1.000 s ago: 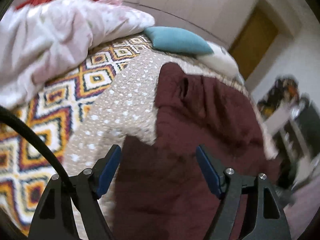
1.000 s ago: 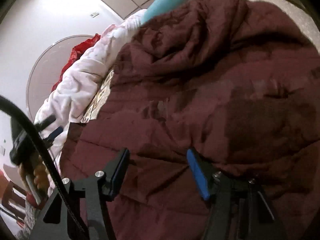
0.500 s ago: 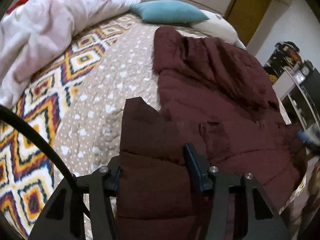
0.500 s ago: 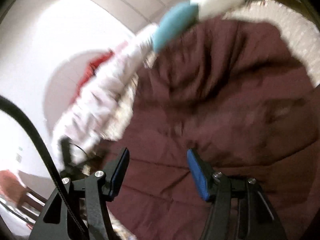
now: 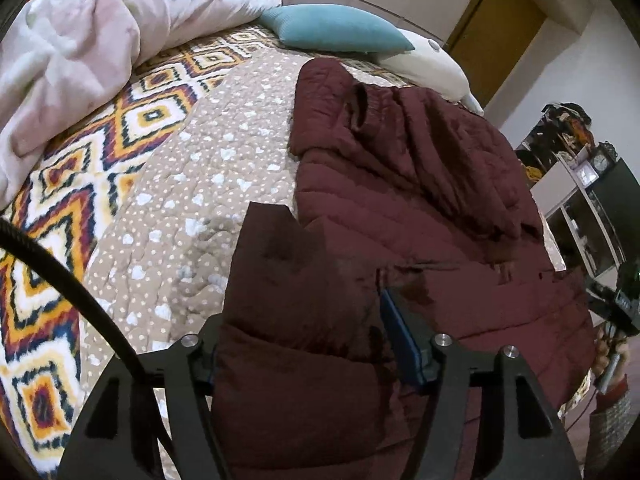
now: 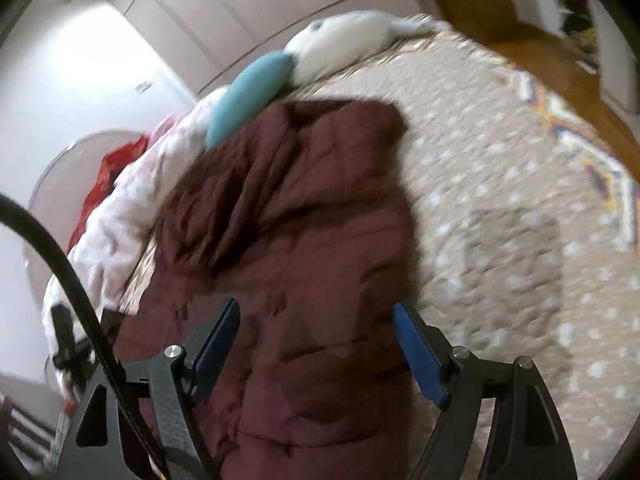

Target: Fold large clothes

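A dark maroon quilted puffer jacket is laid out on a beige quilted bedspread dotted with white hearts, its collar end toward twelve o'clock in the left wrist view and its body filling the frame from the centre to four o'clock. A thick fold of the jacket is seen between the blue pads of the left gripper; the jaws have just been opening a little, and the near pad is hidden behind the cloth, so whether the fold is pinched cannot be told. At one o'clock a teal cushion is set touching a white plush pillow, and a crumpled pale pink duvet is heaped at ten o'clock over a blanket patterned with orange, navy and white diamonds. In the blurred right wrist view the jacket is shown from the centre down to six o'clock, with bare bedspread at three o'clock. The right gripper is spread wide above the jacket, its jaws having just been opening, and nothing is pressed by its pads.
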